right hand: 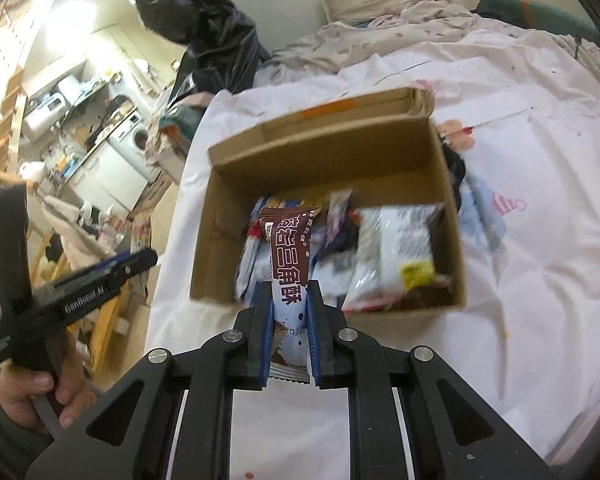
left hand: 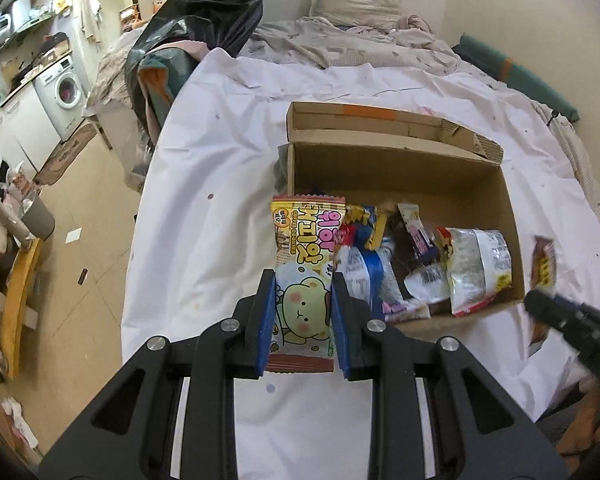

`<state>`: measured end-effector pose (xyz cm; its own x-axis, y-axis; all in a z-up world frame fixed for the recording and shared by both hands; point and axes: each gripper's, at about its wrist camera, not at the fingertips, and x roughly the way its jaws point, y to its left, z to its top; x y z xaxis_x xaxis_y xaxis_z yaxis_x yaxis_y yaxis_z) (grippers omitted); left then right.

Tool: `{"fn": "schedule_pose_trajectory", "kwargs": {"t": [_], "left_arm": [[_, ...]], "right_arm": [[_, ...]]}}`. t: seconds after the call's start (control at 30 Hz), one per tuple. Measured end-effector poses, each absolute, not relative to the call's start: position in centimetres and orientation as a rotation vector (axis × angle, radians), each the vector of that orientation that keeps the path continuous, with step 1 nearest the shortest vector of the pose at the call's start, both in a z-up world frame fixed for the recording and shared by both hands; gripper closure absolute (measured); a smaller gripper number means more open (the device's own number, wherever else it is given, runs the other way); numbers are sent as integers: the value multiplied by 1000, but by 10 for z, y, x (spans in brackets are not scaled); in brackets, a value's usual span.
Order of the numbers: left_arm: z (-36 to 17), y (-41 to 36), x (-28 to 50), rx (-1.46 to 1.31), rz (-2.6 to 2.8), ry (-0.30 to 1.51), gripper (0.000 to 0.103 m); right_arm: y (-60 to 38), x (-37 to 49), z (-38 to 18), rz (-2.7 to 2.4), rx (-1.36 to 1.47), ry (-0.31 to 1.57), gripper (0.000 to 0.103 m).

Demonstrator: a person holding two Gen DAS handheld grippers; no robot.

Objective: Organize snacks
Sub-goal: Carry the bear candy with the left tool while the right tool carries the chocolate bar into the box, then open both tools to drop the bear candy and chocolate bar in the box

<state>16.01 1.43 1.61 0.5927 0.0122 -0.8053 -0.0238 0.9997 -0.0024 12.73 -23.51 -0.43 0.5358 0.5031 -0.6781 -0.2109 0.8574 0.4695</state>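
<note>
An open cardboard box (left hand: pixel 400 168) sits on a white sheet and holds several snack packets. My left gripper (left hand: pixel 302 280) is shut on a yellow and pink snack packet with a cartoon bear (left hand: pixel 304 248), held above the box's near left corner. My right gripper (right hand: pixel 289 290) is shut on a brown and white snack packet (right hand: pixel 288 248), held over the box (right hand: pixel 328 148) at its near wall. The right gripper also shows blurred at the right of the left wrist view (left hand: pixel 540 300). The left gripper shows at the left of the right wrist view (right hand: pixel 140 260).
The box holds a silver packet (left hand: pixel 480 268) and a blue and white packet (left hand: pixel 364 276). The white sheet (left hand: pixel 220 184) covers a bed with a rumpled blanket and pillow (left hand: pixel 352 4) behind. A black plastic bag (left hand: pixel 204 4) hangs at the back left. The floor and a washing machine (left hand: pixel 64 88) lie left.
</note>
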Motion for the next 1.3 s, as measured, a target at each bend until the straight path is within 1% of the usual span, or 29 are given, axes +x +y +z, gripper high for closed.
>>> {"fn": "schedule_pose_trajectory", "kwargs": {"t": [0.27,0.4,0.5,0.67,0.83,1.07,1.23,1.3], "left_arm": [[17,8,190,-17,-15,924,81],[8,-3,201,12,-52,917,81],[-2,-6,205,-3,-79,914,81],[-22,-1,215,-79,-92,1004,81],[-24,-7,217,-61,-107,1011,80],[-26,-6,218,-88,-108,1045,80],[-37,-11,221,-44,-98,1077,80],[-40,-13,220,-38,-96,1082,80]], "right_arm": [[-255,165,-2,401,401,897,87],[-251,188,-12,381,346,912,87],[-255,203,-23,386,380,933,87],[-261,207,-33,401,487,949,87],[-258,211,-48,402,530,995,87],[-225,213,-59,441,443,1042,87],[-208,214,-71,446,403,1082,87],[-206,215,-70,443,394,1082,85]]}}
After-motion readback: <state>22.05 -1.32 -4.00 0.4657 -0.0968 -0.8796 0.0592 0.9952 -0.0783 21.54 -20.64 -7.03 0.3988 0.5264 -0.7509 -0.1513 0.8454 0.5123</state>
